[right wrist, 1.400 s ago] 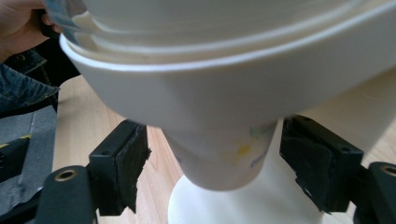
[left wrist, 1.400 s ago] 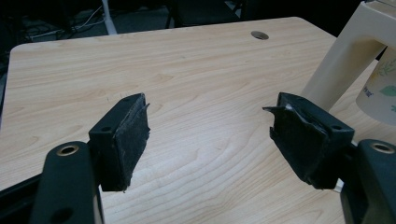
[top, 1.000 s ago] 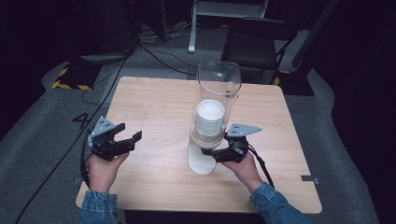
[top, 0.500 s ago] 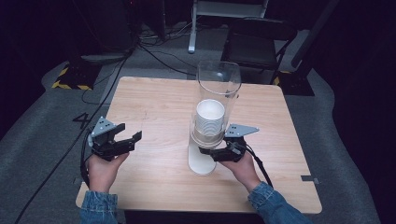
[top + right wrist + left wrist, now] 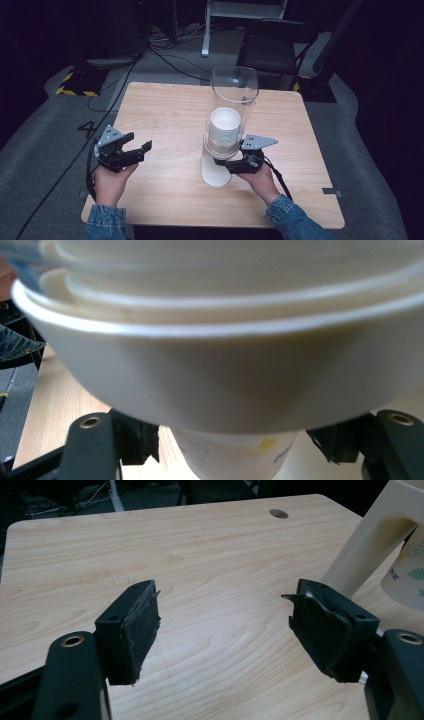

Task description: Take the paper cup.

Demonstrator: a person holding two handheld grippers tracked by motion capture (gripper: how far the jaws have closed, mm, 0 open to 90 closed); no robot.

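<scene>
A cup dispenser stands mid-table: a clear tube (image 5: pixel 234 95) holding a stack of white paper cups (image 5: pixel 225 125), on a cream foot (image 5: pixel 212 175). My right gripper (image 5: pixel 227 162) reaches under the tube from the right. In the right gripper view its jaws flank the lowest cup (image 5: pixel 235 452) below the dispenser's cream collar (image 5: pixel 225 375), with a slim gap on each side. My right gripper (image 5: pixel 235 445) stands open. Well to the left of the dispenser, my left gripper (image 5: pixel 138 142) is open just above the bare wooden table (image 5: pixel 165 105). Nothing lies between its pads (image 5: pixel 132 625).
The dispenser's cream post (image 5: pixel 370 540) and a leaf-printed cup (image 5: pixel 407 575) stand to the right in the left gripper view. A cable hole (image 5: pixel 278 513) marks the table's far edge. Beyond the table are a dark chair (image 5: pixel 275 45) and floor cables (image 5: pixel 165 55).
</scene>
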